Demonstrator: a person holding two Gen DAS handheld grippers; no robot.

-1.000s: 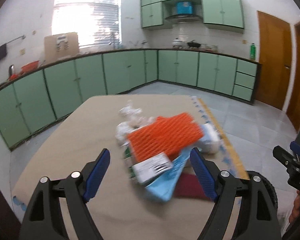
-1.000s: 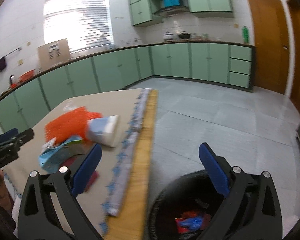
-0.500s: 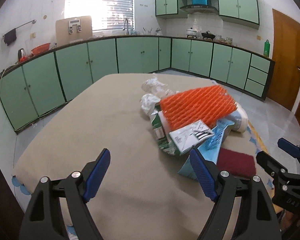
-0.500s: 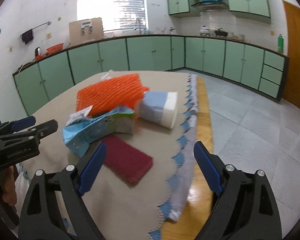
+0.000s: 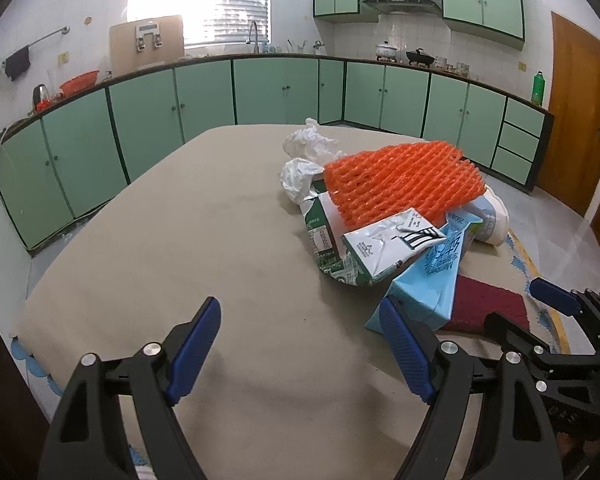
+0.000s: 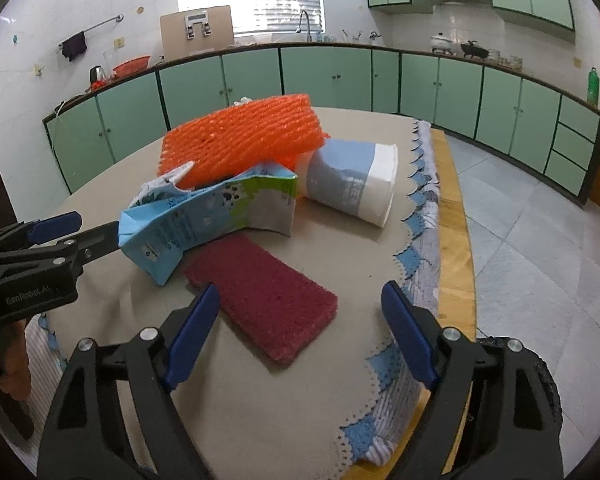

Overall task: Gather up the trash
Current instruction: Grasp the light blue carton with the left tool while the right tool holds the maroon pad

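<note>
Up close, the right gripper [image 6: 300, 336] hangs wide open and empty over the near end of a maroon scouring pad [image 6: 262, 294], while the left gripper [image 5: 300, 354], equally spread and empty, hovers above bare tablecloth [image 5: 180, 232]. Beyond lies the trash pile: a light-blue carton [image 6: 212, 216], an orange foam net [image 6: 240, 140], a tipped paper cup [image 6: 352, 188] and, farthest, what looks like crumpled white tissue [image 5: 306, 152].

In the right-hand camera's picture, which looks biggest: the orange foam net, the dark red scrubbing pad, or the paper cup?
1. Orange foam net
2. Dark red scrubbing pad, close behind the net; it lies nearer the camera, so that order is unsure.
3. Paper cup, clearly smallest.
</note>
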